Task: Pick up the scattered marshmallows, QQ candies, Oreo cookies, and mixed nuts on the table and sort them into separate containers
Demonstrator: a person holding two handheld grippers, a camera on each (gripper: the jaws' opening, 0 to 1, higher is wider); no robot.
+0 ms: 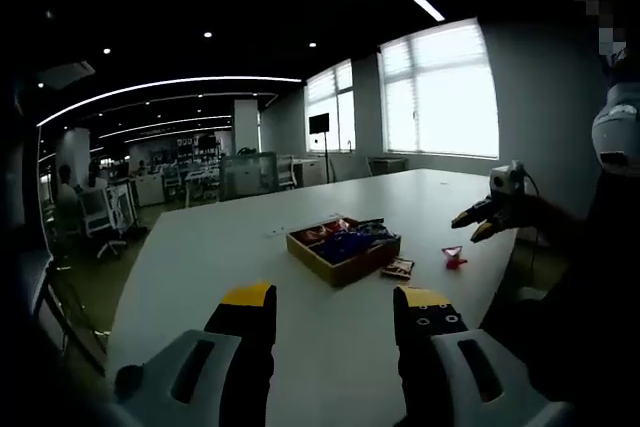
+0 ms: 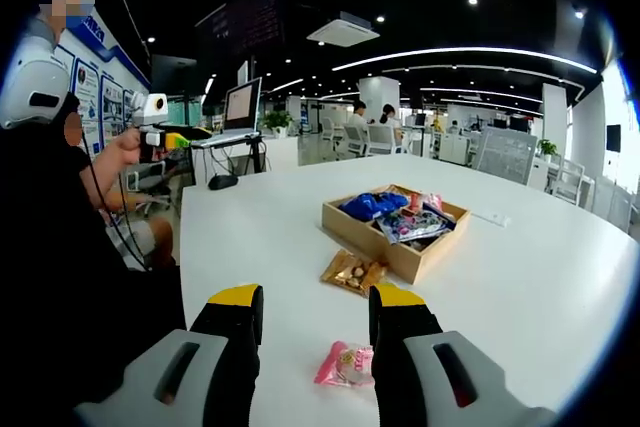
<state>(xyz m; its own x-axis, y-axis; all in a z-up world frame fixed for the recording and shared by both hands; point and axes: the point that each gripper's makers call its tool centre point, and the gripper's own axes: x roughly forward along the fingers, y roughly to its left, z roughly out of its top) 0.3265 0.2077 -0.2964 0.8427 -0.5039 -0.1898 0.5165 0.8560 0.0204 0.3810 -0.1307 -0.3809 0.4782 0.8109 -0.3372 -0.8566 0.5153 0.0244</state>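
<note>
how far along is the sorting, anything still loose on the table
Mostly done, it seems: the wooden tray already holds several packets. Nothing is in hand; the left gripper and right gripper are both open and empty. Left to do: a pink candy packet and a nut packet lie loose on the white table.

We see a white table (image 2: 520,287) w/ a light-brown wooden tray (image 2: 375,232) holding blue, red & multicolour packets. Beside it, a tan-gold nut packet (image 2: 352,272) w/ brown pieces showing; nearer, a pink candy packet (image 2: 345,365) w/ a pale printed centre. Right gripper (image 2: 312,332): black jaws, yellow tips, grey housing. In the left gripper view we note the same scheme on the left gripper (image 1: 335,327), plus the brown tray (image 1: 340,265), a small red-pink packet (image 1: 454,258) & a dark brownish packet (image 1: 398,268) on white.
</note>
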